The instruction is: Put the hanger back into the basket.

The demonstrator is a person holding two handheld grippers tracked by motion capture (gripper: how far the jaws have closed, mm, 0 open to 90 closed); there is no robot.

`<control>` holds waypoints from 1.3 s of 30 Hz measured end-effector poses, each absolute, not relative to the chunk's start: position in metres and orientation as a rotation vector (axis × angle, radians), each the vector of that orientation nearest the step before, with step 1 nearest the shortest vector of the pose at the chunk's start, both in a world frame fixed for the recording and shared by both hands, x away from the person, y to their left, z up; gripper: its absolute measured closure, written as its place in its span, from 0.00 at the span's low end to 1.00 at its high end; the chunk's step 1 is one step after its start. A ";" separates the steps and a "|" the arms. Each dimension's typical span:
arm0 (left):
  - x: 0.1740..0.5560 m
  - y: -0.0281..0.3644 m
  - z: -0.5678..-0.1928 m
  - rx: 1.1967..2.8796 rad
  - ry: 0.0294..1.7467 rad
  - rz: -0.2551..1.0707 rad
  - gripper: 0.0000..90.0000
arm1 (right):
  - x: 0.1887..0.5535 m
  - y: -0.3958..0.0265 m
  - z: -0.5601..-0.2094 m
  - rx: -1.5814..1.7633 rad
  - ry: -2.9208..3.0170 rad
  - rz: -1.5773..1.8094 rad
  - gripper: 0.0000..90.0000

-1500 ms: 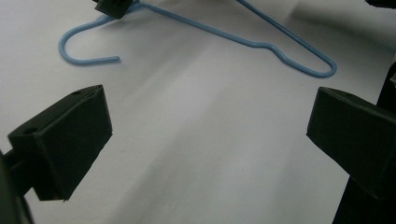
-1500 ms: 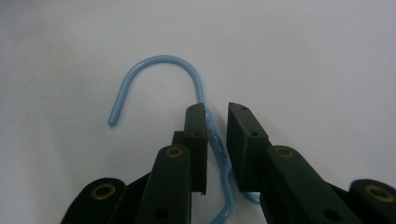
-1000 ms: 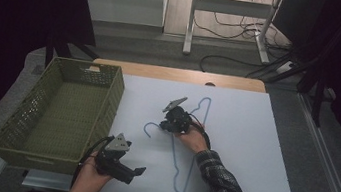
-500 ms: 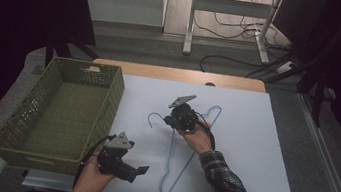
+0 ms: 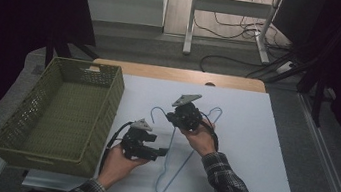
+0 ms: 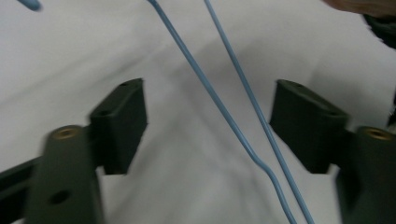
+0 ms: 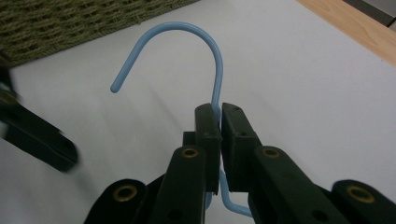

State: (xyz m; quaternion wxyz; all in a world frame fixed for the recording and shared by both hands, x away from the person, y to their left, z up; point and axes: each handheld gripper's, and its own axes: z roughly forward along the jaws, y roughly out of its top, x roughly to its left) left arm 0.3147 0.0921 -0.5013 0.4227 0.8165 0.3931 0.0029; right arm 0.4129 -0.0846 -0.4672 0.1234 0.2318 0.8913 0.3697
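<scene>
My right gripper (image 7: 220, 140) has its jaws pressed together on the neck of the blue wire hanger (image 5: 176, 165), just below the hook, lifting that end while the far corner rests on the white table (image 5: 261, 154) beside the green basket (image 5: 58, 110). My left gripper (image 6: 208, 126) has just been closing; its jaws stand spread around two hanger wires, pads not touching them

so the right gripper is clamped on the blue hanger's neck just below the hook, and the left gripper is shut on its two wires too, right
Not quite. The right gripper is clamped on the blue hanger just below the hook, but the left gripper is not shut on the wires: its jaws have just been closing, and the left gripper view shows both wires between them, clear of either pad.
</scene>
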 end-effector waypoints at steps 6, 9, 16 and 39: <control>0.336 0.072 -0.517 2.049 1.041 -0.057 0.55 | 0.412 -0.085 -0.464 0.664 2.585 1.098 0.96; 0.342 0.068 -0.518 2.039 1.055 -0.079 0.69 | 0.412 -0.086 -0.464 0.663 2.582 1.105 0.96; 0.343 0.065 -0.517 2.025 1.102 -0.114 0.84 | 0.411 -0.087 -0.464 0.663 2.569 1.113 0.96; 0.352 0.095 -0.464 1.901 1.009 -0.283 0.97 | 0.381 -0.156 -0.405 0.668 2.479 1.127 0.59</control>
